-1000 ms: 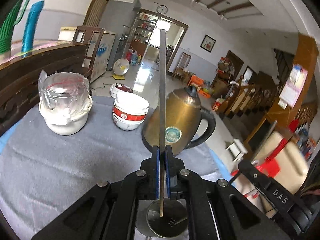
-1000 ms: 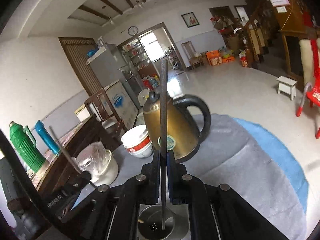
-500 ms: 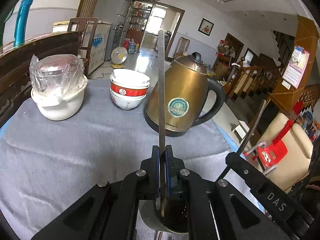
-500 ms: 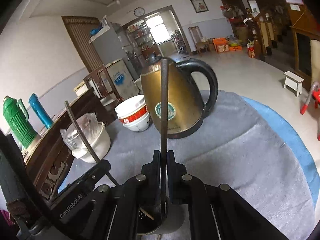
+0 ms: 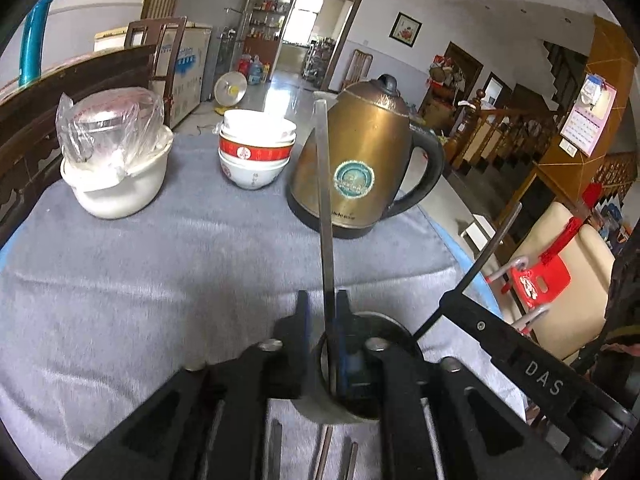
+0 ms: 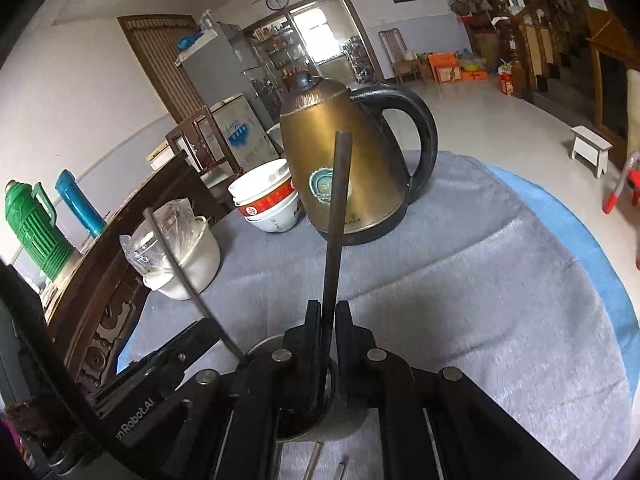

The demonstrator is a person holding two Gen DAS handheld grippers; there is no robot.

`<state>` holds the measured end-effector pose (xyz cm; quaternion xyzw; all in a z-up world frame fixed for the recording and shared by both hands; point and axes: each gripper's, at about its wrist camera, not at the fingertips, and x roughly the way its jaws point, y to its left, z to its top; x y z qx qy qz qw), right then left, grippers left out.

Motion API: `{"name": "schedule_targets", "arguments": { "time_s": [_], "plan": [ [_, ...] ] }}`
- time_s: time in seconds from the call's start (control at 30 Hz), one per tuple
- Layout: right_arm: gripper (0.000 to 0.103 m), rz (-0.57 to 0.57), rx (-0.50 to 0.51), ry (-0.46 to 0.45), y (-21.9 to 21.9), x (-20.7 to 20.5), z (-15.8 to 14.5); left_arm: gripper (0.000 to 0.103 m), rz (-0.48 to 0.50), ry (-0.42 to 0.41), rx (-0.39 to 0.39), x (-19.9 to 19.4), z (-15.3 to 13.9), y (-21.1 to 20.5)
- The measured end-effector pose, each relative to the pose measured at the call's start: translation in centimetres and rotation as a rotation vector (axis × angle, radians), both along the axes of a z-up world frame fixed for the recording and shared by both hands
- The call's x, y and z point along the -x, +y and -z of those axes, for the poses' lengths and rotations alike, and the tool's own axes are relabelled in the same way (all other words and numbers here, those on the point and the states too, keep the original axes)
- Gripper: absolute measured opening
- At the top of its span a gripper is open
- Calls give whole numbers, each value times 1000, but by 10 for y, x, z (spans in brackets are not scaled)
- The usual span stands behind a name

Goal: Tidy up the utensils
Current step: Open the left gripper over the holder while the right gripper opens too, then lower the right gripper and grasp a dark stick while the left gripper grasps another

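Observation:
My left gripper [image 5: 322, 300] hovers over a steel utensil cup [image 5: 320, 408] on the grey cloth. Its jaws are opening. A grey metal chopstick [image 5: 325, 200] stands between them with its lower end in the cup, leaning on the right pad, and a gap shows at the left pad. My right gripper [image 6: 329, 308] is shut on a dark metal chopstick [image 6: 336, 220] whose lower end also dips into the cup [image 6: 340, 428]. The two grippers sit side by side: the right one [image 5: 452, 304] appears in the left wrist view and the left one [image 6: 216, 332] in the right wrist view.
A brass electric kettle [image 5: 360, 160], stacked red-and-white bowls [image 5: 256, 152] and a white pot with a plastic-wrapped lid [image 5: 116, 176] stand at the back of the round table. More utensils [image 5: 324, 452] lie on the cloth below the cup. Carved wooden furniture [image 6: 100, 292] borders the left.
Both grippers sank and tipped down, bringing the chopstick ends into the cup. The left jaws parted, and its chopstick now rests against one pad only. The right chopstick leans slightly.

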<state>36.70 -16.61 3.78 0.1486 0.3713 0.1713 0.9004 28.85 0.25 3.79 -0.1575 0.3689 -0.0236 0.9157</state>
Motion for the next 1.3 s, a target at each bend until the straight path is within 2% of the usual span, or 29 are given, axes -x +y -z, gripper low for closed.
{"name": "schedule_targets", "arguments": {
  "time_s": [0.03,0.13,0.17,0.23,0.27,0.43,0.53,0.6,0.67,0.77,0.8,0.93,1.07,1.17,1.3],
  "plan": [
    [10,3,-1,9,-1,1,0,34,-1,1,1,2,-1,0],
    [17,9,4,11,-3,6,-4,47,-9,-16,6,12,-7,3],
    [27,13,8,10,-4,8,-5,50,-11,-15,11,15,-8,4],
    [67,23,3,5,-8,14,-9,50,-12,-16,26,24,-12,10],
    [68,27,-3,-3,-10,18,-11,50,-12,-20,27,29,-15,12],
    [67,38,-4,-11,-26,47,-22,56,-41,-22,28,70,-21,40],
    [67,42,-15,10,-37,71,-18,61,-76,18,23,103,-14,62],
    [67,20,-25,73,-42,90,-4,61,-84,64,25,120,-3,72],
    [67,-2,-29,138,-43,102,13,63,-95,145,26,139,16,83],
    [66,-41,1,282,-38,116,47,63,-110,268,27,161,48,94],
    [64,-62,-5,341,-35,121,61,63,-119,302,36,169,59,97],
    [45,-122,14,437,-19,129,81,63,-138,385,81,190,84,103],
    [40,-153,19,490,-1,126,90,63,-148,412,107,197,93,104],
    [39,-164,67,508,17,119,94,63,-137,417,99,199,93,100],
    [26,-160,103,546,31,114,105,63,-112,419,98,199,93,95]
  ]
}}
